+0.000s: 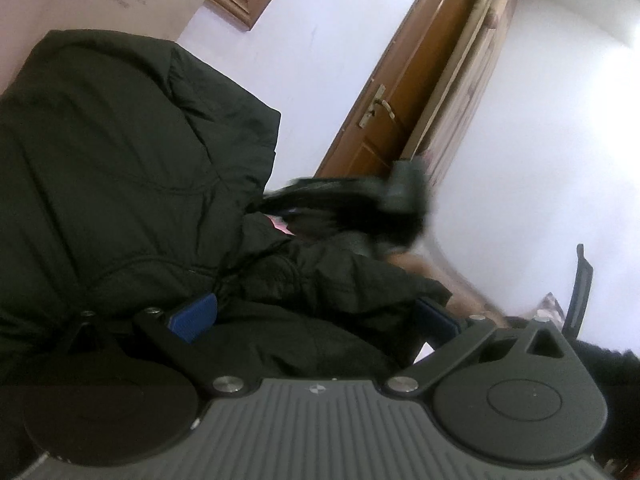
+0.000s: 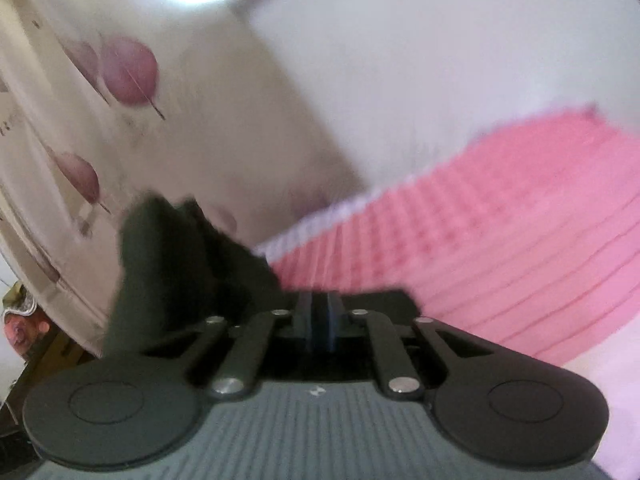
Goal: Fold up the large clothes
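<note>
A large black jacket (image 1: 120, 168) fills the left of the left wrist view, heaped up in thick folds. My left gripper (image 1: 316, 316) stands open and wide, its blue pads (image 1: 194, 316) on either side of a bunch of the jacket's cloth. Beyond the heap my right gripper (image 1: 404, 192) shows blurred, with a stretch of black cloth trailing from it back to the jacket. In the right wrist view my right gripper (image 2: 320, 308) has its blue pads nearly together, and black jacket cloth (image 2: 168, 264) rises just left of the fingers. The pinched edge itself is hidden.
A pink ribbed bedspread (image 2: 500, 220) lies under and to the right of the right gripper. A pale curtain with pink leaves (image 2: 120, 92) hangs at the left. A brown wooden door (image 1: 404, 92) and white walls stand behind the jacket, and a dark chair back (image 1: 580, 292) is at the right.
</note>
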A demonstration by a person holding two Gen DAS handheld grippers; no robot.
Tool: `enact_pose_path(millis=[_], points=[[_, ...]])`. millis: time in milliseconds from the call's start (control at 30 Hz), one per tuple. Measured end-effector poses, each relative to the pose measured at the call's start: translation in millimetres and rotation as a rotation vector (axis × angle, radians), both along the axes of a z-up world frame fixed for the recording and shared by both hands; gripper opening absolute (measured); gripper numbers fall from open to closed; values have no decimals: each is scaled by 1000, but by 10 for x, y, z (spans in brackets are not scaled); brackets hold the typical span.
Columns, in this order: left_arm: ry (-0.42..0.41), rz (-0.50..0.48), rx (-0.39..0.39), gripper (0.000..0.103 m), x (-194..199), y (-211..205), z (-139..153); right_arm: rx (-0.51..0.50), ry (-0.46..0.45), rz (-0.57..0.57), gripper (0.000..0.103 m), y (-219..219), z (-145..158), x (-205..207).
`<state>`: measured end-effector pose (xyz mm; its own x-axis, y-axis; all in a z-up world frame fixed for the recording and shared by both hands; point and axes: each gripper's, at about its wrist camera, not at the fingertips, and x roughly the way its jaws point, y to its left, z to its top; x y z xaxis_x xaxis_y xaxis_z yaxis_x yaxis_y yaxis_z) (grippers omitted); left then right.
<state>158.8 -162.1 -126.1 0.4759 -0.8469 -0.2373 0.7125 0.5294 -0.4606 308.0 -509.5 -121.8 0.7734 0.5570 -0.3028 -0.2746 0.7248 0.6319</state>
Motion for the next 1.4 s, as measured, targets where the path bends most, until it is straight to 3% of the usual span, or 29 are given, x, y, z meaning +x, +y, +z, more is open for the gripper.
enact_pose_path(millis=[133,300,367,500,600,700,867,967,1100,1133,1200,1300,1400], points=[[-11,12,0,103,-19,-1,-14,-144,-17,-9,12,-142,260,-466],[-34,18,-12,103,-66,5,-44,-365,60,34,7,151,68,-653],[-41,8,-35,103,-84,47,-66,-325,72,68,3,273,-30,-602],[-46,-39,-63,103,-58,86,-63,-213,-25,123,2,484,43,-525],[-47,-47,-68,102,-43,100,-14,-164,92,135,1,437,-243,-337],[-13,-65,-130,102,-36,117,78,20,156,143,1,198,-524,-338],[-58,-65,-186,101,0,-15,200,31,161,157,1,162,-524,-293],[8,-83,-128,94,133,-263,85,46,165,164,1,149,-562,-270],[10,-142,-116,94,106,-558,-24,58,180,186,1,155,-555,-266],[-9,-146,-77,95,81,-669,-31,62,188,199,1,138,-555,-265],[-46,-149,-7,96,56,-794,-77,17,199,238,1,103,-505,-203],[-39,-156,28,95,80,-845,-153,-154,193,272,2,73,-219,-154],[-30,-154,46,95,99,-900,-151,-366,54,204,7,27,333,-238]])
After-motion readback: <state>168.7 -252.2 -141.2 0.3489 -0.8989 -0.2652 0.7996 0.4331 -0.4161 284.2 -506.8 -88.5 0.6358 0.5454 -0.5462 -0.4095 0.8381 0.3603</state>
